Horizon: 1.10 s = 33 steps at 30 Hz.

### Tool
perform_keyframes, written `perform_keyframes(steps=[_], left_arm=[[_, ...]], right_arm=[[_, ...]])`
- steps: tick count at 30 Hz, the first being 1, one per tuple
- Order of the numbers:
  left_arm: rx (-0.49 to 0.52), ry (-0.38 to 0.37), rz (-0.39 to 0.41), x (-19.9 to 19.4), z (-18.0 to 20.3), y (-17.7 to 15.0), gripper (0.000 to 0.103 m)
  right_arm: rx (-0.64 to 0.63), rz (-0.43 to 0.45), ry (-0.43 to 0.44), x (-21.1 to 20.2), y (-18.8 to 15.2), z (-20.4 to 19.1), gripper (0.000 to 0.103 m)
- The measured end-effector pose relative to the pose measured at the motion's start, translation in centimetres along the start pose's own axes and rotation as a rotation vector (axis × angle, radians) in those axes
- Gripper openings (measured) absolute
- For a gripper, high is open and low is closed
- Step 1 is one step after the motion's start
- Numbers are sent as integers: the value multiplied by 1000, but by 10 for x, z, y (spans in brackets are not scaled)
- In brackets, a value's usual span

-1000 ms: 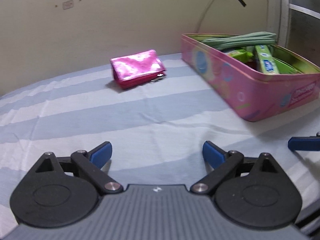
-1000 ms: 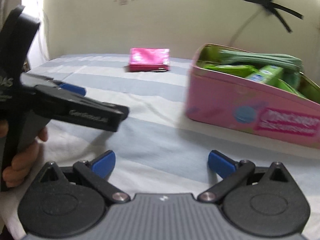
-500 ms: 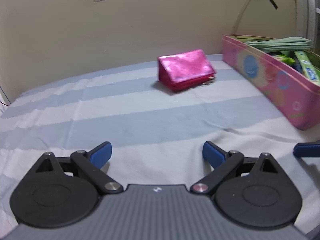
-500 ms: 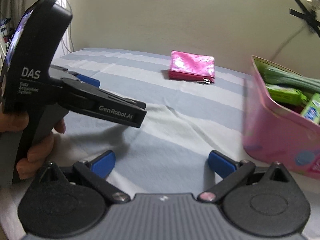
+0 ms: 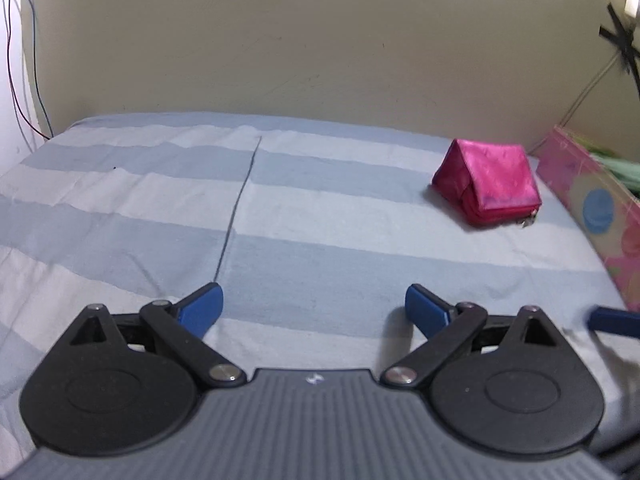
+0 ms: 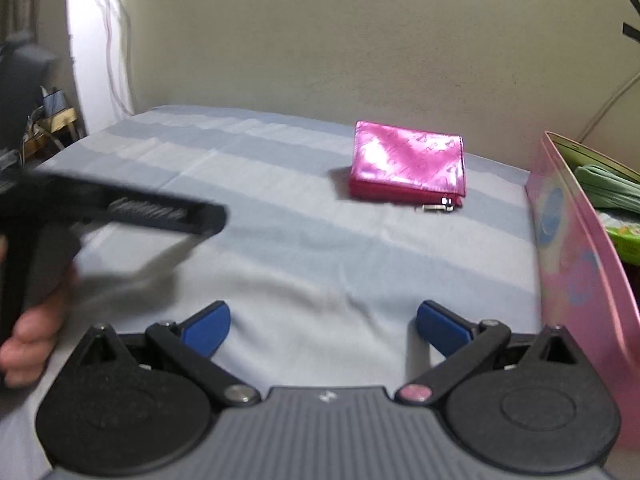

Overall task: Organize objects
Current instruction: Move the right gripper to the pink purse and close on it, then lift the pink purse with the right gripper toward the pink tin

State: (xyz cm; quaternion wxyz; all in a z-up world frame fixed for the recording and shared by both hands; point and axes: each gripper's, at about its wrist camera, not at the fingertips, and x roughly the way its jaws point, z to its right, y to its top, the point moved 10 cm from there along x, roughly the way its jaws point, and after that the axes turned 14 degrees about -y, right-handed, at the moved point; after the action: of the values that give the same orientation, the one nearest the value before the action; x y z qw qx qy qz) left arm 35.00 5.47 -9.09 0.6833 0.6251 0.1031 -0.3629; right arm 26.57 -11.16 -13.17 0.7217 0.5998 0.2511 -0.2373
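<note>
A shiny pink wallet lies on the striped bed sheet, far right in the left wrist view and ahead, slightly right, in the right wrist view. A pink tin box holding green packets stands right of it; its wall shows in the left wrist view. My left gripper is open and empty, low over the sheet. My right gripper is open and empty, well short of the wallet. The left gripper's body shows blurred at the left of the right wrist view.
A beige wall closes the bed's far side. Wires hang at the left corner. A blue fingertip of the right gripper shows at the right edge of the left wrist view. Clutter sits beyond the bed's left edge.
Both grippers have swung left: the wallet and tin box have slid rightward in both views. The box is now only at the right edge. Both stay open.
</note>
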Motion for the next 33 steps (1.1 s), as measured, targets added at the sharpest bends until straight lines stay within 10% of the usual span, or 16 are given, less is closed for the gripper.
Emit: perform_keyframes(steps=[9,21,25,33], left_arm=[[-25,-21,12,0,3,-1,99],[-77,-58,27,-3,-4,3,97],[-100,-65,46,-6,-8,5,90],[-119,-48,127,-18,-16,15,90]], right_arm=[[162,92,-119,47,63,42,103],[458,52,-22,107,99,79,100],[510,16,111,101,91,72,41],[363,25,213,70,72,35,14]])
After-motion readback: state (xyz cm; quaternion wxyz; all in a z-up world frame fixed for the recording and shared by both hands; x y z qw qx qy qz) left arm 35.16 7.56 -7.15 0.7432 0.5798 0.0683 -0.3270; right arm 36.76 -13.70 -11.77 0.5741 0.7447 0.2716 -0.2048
